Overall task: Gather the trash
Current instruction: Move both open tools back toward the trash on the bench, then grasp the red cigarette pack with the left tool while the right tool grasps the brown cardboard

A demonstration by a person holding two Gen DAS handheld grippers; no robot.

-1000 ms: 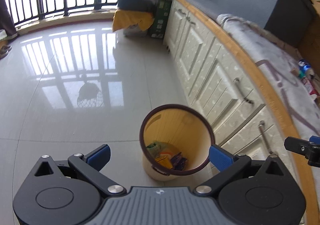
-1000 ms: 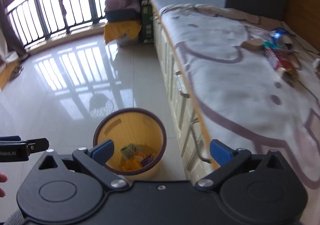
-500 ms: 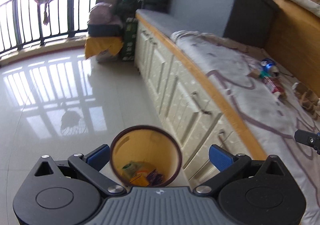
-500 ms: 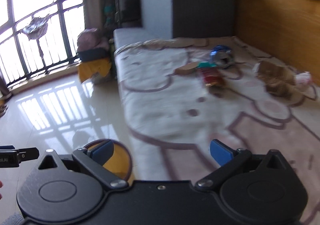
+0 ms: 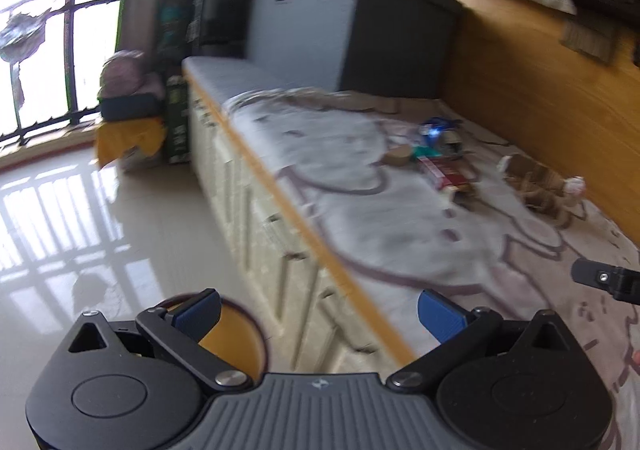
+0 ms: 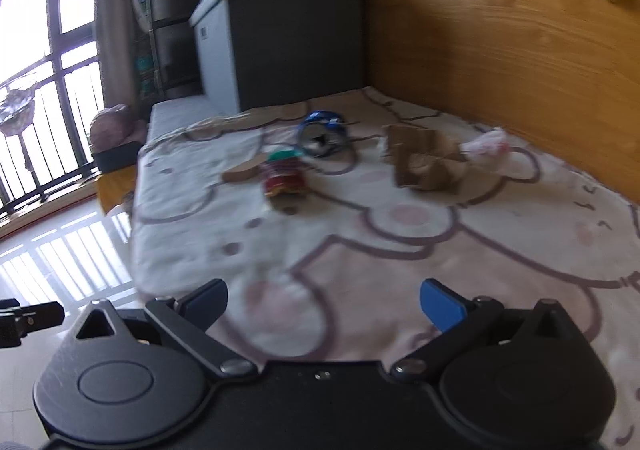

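Both the left gripper and the right gripper are held wide and empty, while the trash is seen scattered on the blanket, well ahead of the fingertips.

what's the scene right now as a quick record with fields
place: padded bench with a printed blanket, beside a shiny floor
trash on blanket: blue can, red packet, crumpled cardboard, white wrapper
bin: brown-rimmed bin on the floor, partly hidden
left gripper: open, empty
right gripper: open, empty, facing the trash
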